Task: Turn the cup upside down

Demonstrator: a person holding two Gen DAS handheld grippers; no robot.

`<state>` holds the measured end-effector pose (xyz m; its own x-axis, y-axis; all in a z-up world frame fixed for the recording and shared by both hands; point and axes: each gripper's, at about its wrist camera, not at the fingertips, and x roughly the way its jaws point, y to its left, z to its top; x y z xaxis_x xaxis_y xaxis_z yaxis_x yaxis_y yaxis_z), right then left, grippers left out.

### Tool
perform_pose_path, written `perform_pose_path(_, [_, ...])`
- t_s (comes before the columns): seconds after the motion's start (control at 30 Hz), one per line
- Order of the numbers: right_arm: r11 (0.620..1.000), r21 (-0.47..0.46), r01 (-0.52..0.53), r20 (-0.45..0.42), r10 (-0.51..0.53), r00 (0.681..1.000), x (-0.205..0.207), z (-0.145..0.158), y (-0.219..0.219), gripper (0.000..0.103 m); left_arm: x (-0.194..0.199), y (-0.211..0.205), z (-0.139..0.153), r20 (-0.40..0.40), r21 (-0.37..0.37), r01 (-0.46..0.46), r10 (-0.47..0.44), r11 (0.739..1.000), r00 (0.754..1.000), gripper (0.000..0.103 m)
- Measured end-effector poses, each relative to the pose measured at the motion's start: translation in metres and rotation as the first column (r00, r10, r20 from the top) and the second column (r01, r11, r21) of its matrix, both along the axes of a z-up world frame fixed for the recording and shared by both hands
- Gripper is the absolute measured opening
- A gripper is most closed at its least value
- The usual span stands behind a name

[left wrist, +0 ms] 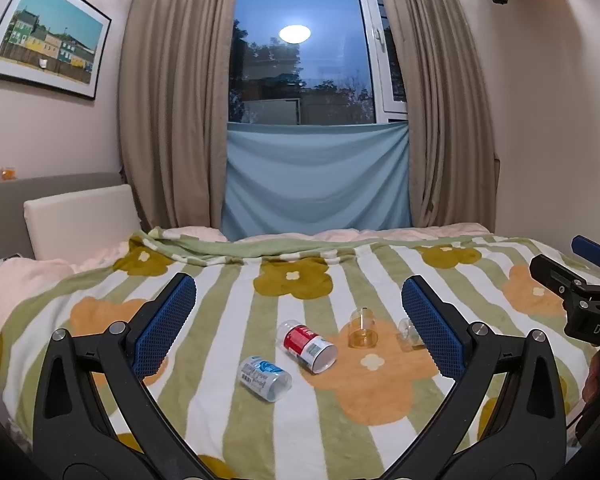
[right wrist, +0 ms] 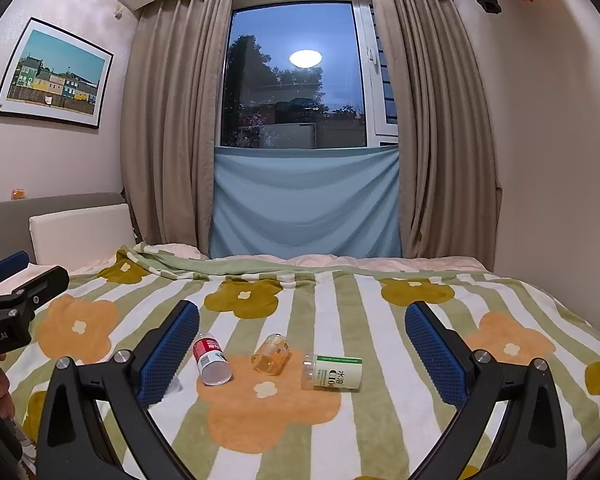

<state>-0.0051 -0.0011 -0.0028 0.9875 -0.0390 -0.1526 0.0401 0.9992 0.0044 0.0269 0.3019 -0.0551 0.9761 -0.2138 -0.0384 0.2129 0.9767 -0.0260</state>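
Both the left hand-held gripper (left wrist: 298, 320) and right hand-held gripper (right wrist: 302, 344) are hovering wide open and empty; four cut-bottle cups, including the red-labelled cup (left wrist: 309, 345), are lying sideways mid-bed (left wrist: 228, 300), none flipped.

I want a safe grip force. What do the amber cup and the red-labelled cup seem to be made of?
Amber cup: probably thin, glossy, translucent plastic; the blanket's colour shows through its wall. Red-labelled cup: likely clear plastic too, a cut bottle with a printed film label and see-through ends. Glass cannot be ruled out for either.
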Motion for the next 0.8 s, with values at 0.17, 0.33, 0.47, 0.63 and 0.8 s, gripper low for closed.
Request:
perform_pose_path(0.17, [1.0,0.0,-0.005,-0.001,0.005,1.0,-0.001,0.0019,0.0009,0.103,0.0004,0.0035,0.0007,-0.015,-0.015,-0.001,0.001,1.0,1.0,0.103])
perform_pose_path(0.33, [1.0,-0.003,-0.003,0.0,0.003,1.0,-0.0015,0.0034,0.0015,0.103,0.001,0.0067,0.0005,-0.022,-0.024,0.0,-0.001,1.0,1.0,0.103])
perform_pose_path(0.47, [1.0,-0.002,0.0,0.005,0.0,1.0,-0.0023,0.005,0.0011,0.103,0.0012,0.0073,0.0,-0.02,-0.025,0.001,-0.001,1.0,1.0,0.103])
perform_pose_path(0.63, [1.0,0.001,0.002,0.015,-0.002,1.0,-0.0054,0.0065,-0.0004,0.103,0.0009,0.0071,0.0006,-0.021,-0.025,-0.001,0.001,1.0,1.0,0.103])
perform_pose_path(0.8, [1.0,0.004,0.003,0.02,-0.003,1.0,-0.0066,0.0079,-0.0009,0.103,0.0014,0.0083,0.0008,-0.02,-0.023,-0.006,0.005,1.0,1.0,0.103])
